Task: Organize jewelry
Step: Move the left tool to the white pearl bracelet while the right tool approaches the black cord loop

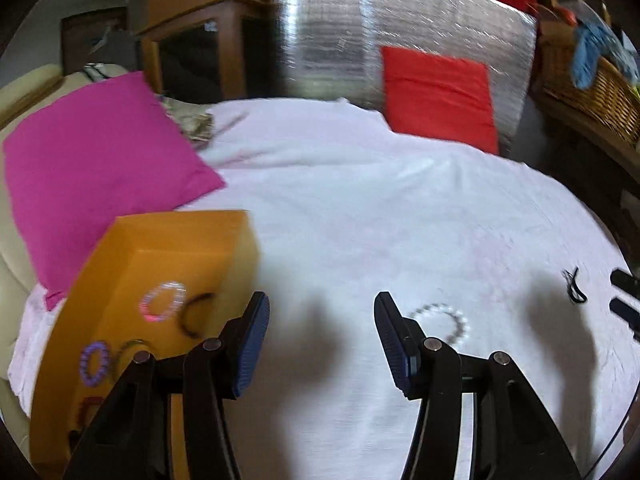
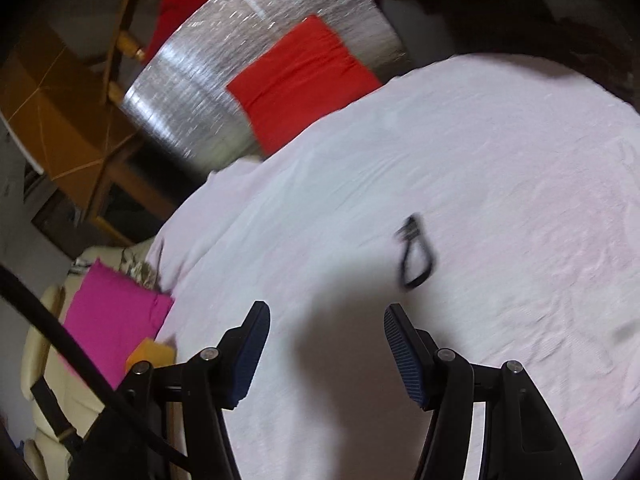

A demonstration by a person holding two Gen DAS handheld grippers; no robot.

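Black cord loop (image 2: pixel 416 254) lies on the white cloth (image 2: pixel 500 160), long axis running roughly twelve to six in the right wrist view, knotted end up at twelve, rounded end down at six. It sits at about one o'clock from the right gripper (image 2: pixel 326 354), just ahead of the right-hand pad and not touching it. Right gripper's jaws stand wide apart, nothing between them, only shadow on the cloth beneath.

Over to the left wrist view: the left gripper (image 1: pixel 320 344) is also spread wide and holding nothing. A pale beaded bracelet (image 1: pixel 442 322) lies flat on the cloth at two o'clock from it, partly hidden behind the right-hand pad. At nine to ten o'clock sits the orange box (image 1: pixel 168 240), open, its long side running away toward twelve. Inside: a pink-and-clear beaded bracelet (image 1: pixel 163 302), a thin dark bangle (image 1: pixel 196 314) just beside it, a purple beaded bracelet (image 1: pixel 95 362) nearer the camera, and more pieces lower down, too blurred to name. The cord loop (image 1: pixel 574 290) shows again at three o'clock, with the right gripper's tips (image 1: pixel 626 298) at the frame edge just beyond.

Both tools hover above the surface, tilted down toward it. The cloth is wrinkled. A magenta cushion (image 1: pixel 92 176) lies behind the box at eleven, a red cushion (image 1: pixel 440 94) leans on a silver foil panel (image 1: pixel 328 32) at twelve, and a wicker basket (image 1: pixel 592 88) stands at two.
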